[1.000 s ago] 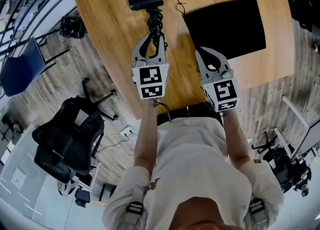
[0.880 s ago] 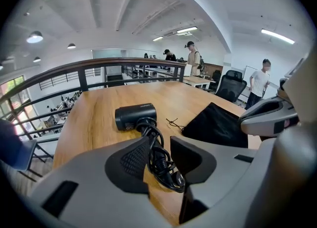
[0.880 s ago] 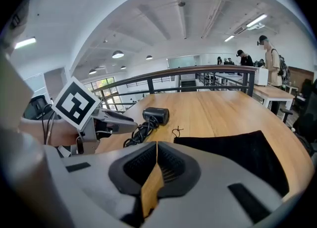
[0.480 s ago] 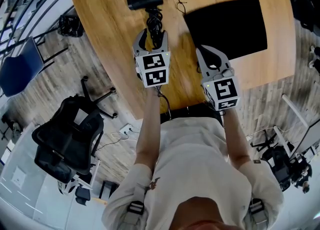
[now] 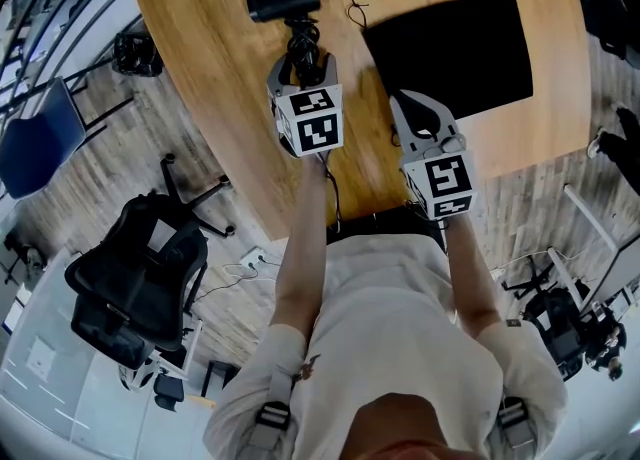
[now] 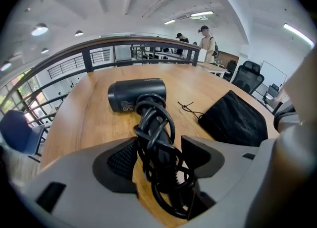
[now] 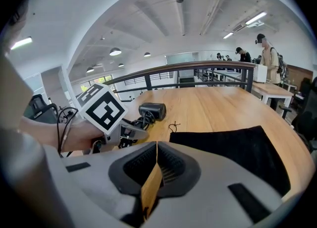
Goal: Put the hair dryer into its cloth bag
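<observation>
One released left tool (image 6: pixel 158 158), jaws just opening, is straddling the hair dryer's (image 6: pixel 136 94) cord-wrapped handle (image 6: pixel 154 132); we are planning a square, centered clamp; right tool (image 7: pixel 151 171) clenched, empty.

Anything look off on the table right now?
Nothing spilled or broken. Only oddity: the cord is looped loosely round the hair dryer handle, and loops bulge between the jaws of the left gripper, which have just been opening. The bag lies flat.
</observation>
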